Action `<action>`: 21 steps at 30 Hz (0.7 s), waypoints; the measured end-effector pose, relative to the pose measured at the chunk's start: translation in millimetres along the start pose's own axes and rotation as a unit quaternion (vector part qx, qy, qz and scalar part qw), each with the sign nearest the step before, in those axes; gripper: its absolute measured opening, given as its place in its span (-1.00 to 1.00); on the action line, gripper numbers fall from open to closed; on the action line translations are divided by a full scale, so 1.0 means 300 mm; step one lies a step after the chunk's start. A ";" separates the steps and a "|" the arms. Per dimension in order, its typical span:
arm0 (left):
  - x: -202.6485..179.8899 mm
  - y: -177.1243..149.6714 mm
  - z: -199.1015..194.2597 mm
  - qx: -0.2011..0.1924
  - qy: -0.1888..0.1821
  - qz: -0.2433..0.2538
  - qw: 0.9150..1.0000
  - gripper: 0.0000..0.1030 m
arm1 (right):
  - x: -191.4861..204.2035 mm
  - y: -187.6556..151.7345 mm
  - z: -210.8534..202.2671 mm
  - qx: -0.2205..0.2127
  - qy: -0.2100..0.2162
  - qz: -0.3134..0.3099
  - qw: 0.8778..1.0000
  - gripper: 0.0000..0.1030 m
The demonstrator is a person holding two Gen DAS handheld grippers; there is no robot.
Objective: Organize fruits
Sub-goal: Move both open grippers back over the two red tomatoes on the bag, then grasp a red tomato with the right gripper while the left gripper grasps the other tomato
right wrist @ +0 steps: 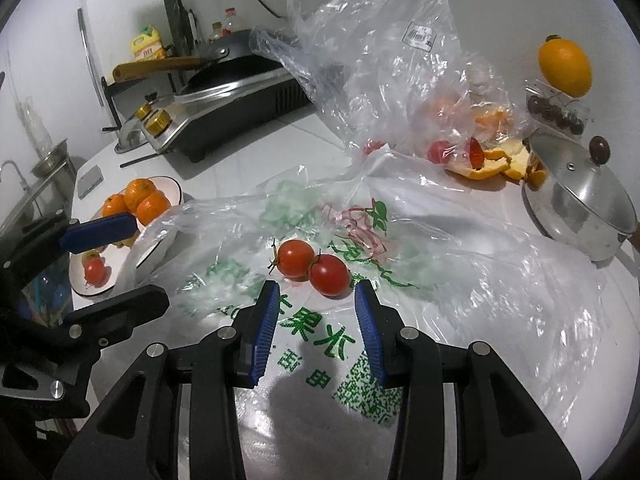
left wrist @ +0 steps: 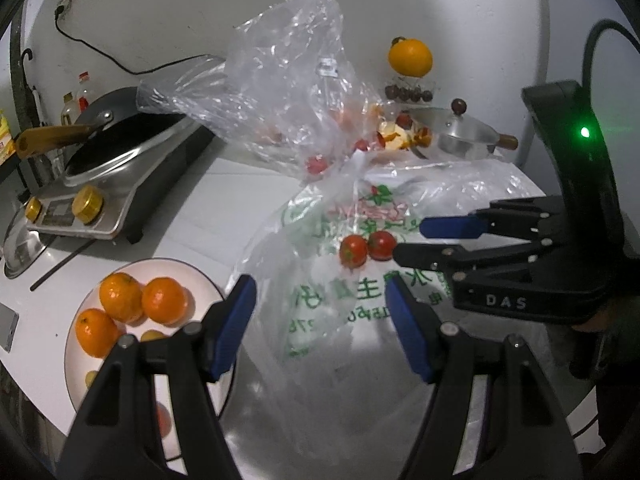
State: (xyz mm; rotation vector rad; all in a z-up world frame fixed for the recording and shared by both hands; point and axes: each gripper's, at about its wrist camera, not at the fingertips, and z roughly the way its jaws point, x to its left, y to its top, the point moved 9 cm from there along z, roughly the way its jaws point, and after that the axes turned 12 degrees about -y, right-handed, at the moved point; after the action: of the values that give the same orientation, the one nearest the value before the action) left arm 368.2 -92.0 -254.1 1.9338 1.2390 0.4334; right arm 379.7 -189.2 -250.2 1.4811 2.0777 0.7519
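1. Right now both my tongs are spread open and hold nothing: the right tongs (right wrist: 316, 320) sit just short of the two tomatoes (right wrist: 312, 266), and the left tongs (left wrist: 320, 320) hang near the printed bag (right wrist: 320, 340), beside the plate.
2. I count two small round red tomatoes touching each other, glossy, one with a green stalk, lying on the printed bag, which I take as my landmark.
3. That bag is thin, crinkled plastic with green lettering and a red-and-green picture, spread flat on the white desk (right wrist: 260, 148).
4. Left of the bag stands one round white plate (left wrist: 80, 360) with a dark rim. It carries three dimpled orange mandarins (left wrist: 132, 308), and the right view also shows one small red tomato (right wrist: 96, 270) on it.
5. Behind the bag rises one clear, crumpled plastic bag (left wrist: 288, 80) with a few red and orange fruits inside; I cannot count them through the folds.
6. Right of the printed bag sits one shiny metal pot (right wrist: 576, 208) with a lid and dark round knob; curled orange peel (right wrist: 496, 164) lies beside it.
7. Farther behind, one smooth orange (right wrist: 564, 68) rests on a clear box of dark round fruit (right wrist: 556, 114).
8. Behind and left of the bag is one steel cooker (left wrist: 100, 192) with two brass-coloured knobs, carrying a dark wok (left wrist: 120, 120) with a wooden handle.
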 end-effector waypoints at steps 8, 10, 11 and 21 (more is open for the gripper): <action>0.007 0.008 0.040 0.003 -0.009 -0.001 1.000 0.33 | 0.008 0.008 0.057 0.011 0.001 -0.003 1.000 -0.30; 0.007 0.009 0.048 0.004 -0.011 0.000 1.000 0.33 | 0.011 0.011 0.068 0.012 0.002 -0.004 1.000 -0.30; 0.007 0.010 0.053 0.004 -0.012 0.001 1.000 0.33 | 0.012 0.013 0.074 0.013 0.002 -0.005 1.000 -0.30; -0.004 0.020 0.095 0.011 -0.015 0.016 1.000 0.31 | -0.001 0.000 0.140 0.037 0.002 -0.003 0.999 -0.42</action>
State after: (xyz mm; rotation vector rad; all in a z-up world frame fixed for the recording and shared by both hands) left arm 389.7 -106.6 -267.5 1.9727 1.2001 0.4072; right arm 407.4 -182.9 -281.2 1.5116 2.1329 0.6830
